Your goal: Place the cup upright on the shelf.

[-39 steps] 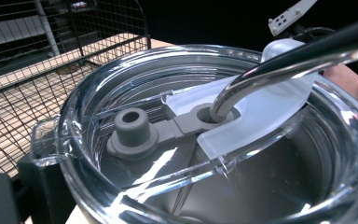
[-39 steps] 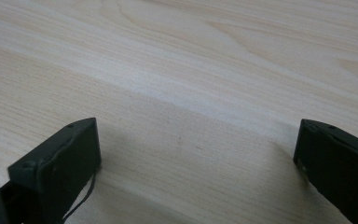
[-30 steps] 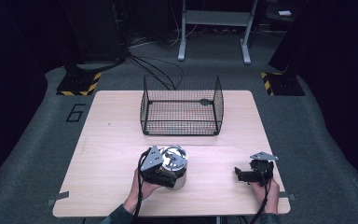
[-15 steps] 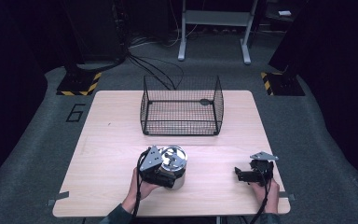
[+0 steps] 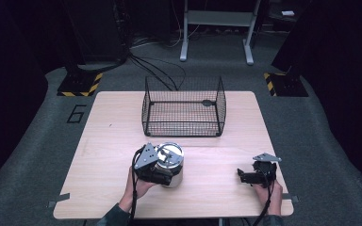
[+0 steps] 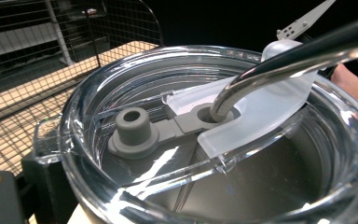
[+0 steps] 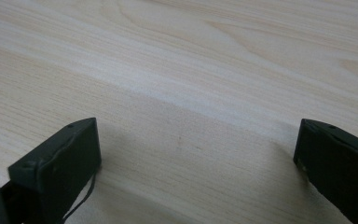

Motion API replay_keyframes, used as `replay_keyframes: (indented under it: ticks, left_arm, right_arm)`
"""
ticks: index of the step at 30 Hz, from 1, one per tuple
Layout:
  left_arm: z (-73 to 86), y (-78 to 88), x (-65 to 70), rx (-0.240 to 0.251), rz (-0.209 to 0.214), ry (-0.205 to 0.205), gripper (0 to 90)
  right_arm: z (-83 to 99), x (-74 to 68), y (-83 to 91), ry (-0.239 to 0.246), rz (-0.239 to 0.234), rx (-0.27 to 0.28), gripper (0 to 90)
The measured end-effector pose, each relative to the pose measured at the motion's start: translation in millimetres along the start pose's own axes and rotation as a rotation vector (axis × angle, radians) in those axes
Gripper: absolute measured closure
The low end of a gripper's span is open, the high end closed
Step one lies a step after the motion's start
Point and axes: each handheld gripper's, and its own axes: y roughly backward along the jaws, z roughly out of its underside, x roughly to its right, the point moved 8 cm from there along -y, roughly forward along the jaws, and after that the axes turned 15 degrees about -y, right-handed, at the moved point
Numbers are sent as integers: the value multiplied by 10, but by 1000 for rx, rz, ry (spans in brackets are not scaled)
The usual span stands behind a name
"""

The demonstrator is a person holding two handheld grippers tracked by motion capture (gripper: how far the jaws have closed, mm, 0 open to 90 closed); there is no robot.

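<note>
L gripper jaws clamp round steel tumbler w/ clear lid on wood table. R gripper jaws wide, holding nothing, near the table's front-right corner.

We see the tumbler on the table, just in front of the wire basket; the right gripper rests right of the tumbler.

- A light wooden table is standing on a grey carpeted floor, which is bearing a painted figure six.
- Two black stands with yellow-and-black striped bases are sitting at the far corners.
- A grey metal frame is rising behind, with dark cables trailing across the floor.
- Darkness is surrounding the lit area.
</note>
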Motion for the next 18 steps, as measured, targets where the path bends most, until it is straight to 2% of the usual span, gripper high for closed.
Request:
replay_keyframes:
  ticks: [5, 10, 18]
  left_arm:
    - [-3, 31, -48, -6, -14, -8, 42]
    - [-8, 83, -123, 13, -13, 19, 42]
    - [-6, 130, -205, 4, -39, 11, 42]
  right_arm:
    - [0, 0, 0, -1, 0, 0, 1]
    - [0, 0, 0, 0, 0, 0, 1]
    - [0, 0, 0, 0, 0, 0, 1]
